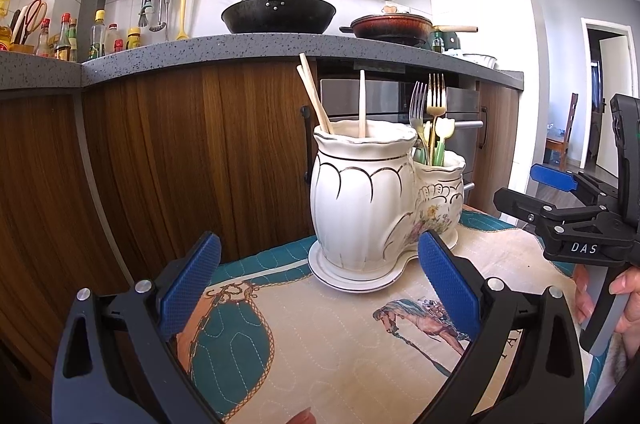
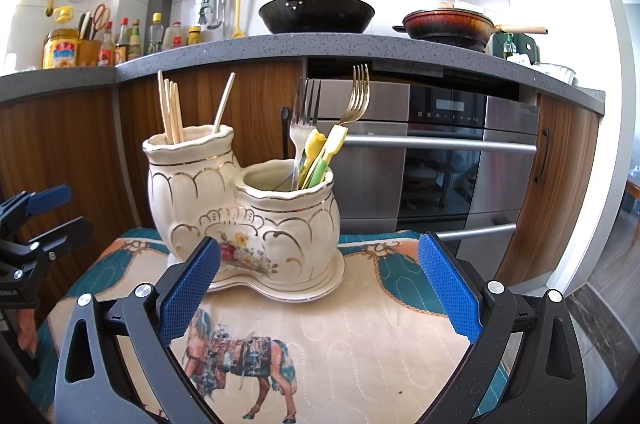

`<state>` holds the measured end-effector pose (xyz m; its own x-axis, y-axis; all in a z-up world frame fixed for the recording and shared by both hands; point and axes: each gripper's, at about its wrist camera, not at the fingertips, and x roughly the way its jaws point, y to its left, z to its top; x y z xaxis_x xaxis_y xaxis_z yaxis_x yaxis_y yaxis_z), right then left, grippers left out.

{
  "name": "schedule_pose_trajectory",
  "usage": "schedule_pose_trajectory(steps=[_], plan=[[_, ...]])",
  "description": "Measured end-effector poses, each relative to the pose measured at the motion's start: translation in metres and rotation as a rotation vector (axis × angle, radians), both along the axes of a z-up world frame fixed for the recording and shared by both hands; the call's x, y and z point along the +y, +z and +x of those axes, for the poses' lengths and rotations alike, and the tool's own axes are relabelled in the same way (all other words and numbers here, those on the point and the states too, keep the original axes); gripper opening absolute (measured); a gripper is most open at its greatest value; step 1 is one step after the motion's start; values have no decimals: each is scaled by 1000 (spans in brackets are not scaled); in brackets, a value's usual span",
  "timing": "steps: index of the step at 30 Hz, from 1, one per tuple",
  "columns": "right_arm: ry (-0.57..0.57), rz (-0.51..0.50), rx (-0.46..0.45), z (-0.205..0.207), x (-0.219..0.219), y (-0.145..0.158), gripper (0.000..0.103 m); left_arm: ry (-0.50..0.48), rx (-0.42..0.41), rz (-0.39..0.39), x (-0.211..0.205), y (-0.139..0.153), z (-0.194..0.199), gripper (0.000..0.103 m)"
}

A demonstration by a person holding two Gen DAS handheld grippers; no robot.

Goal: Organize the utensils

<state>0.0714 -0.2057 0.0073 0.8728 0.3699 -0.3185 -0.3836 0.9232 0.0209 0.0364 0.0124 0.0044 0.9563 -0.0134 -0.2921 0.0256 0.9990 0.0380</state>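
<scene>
A two-pot holder (image 2: pixel 248 220) stands on a quilted mat (image 2: pixel 360 336) spread over the tabletop, toward its far edge. The taller pot (image 2: pixel 188 184) holds chopsticks (image 2: pixel 170 112); the lower pot (image 2: pixel 292 212), joined to its right in the right wrist view, holds forks (image 2: pixel 352 96). Behind the holder run cabinet doors (image 2: pixel 60 152) and an oven (image 2: pixel 448 160), with a kitchen counter (image 2: pixel 240 48) above carrying a wok (image 2: pixel 316 14) and a pan (image 2: pixel 448 24) to the wok's right
</scene>
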Motion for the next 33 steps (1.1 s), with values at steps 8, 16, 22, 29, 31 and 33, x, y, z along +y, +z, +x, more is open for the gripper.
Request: schedule_pose_trajectory(steps=[8, 16, 22, 29, 31, 33], plan=[[0, 0, 1, 0, 0, 0, 98, -1, 1, 7, -1, 0, 0, 97], [0, 0, 1, 0, 0, 0, 98, -1, 0, 6, -1, 0, 0, 98], [1, -1, 2, 0, 0, 0, 98, -1, 0, 7, -1, 0, 0, 98], [1, -1, 2, 0, 0, 0, 98, -1, 0, 6, 0, 0, 1, 97], [0, -1, 2, 0, 0, 1, 98, -1, 3, 6, -1, 0, 1, 97], [0, -1, 2, 0, 0, 1, 98, -2, 8, 7, -1, 0, 2, 97]])
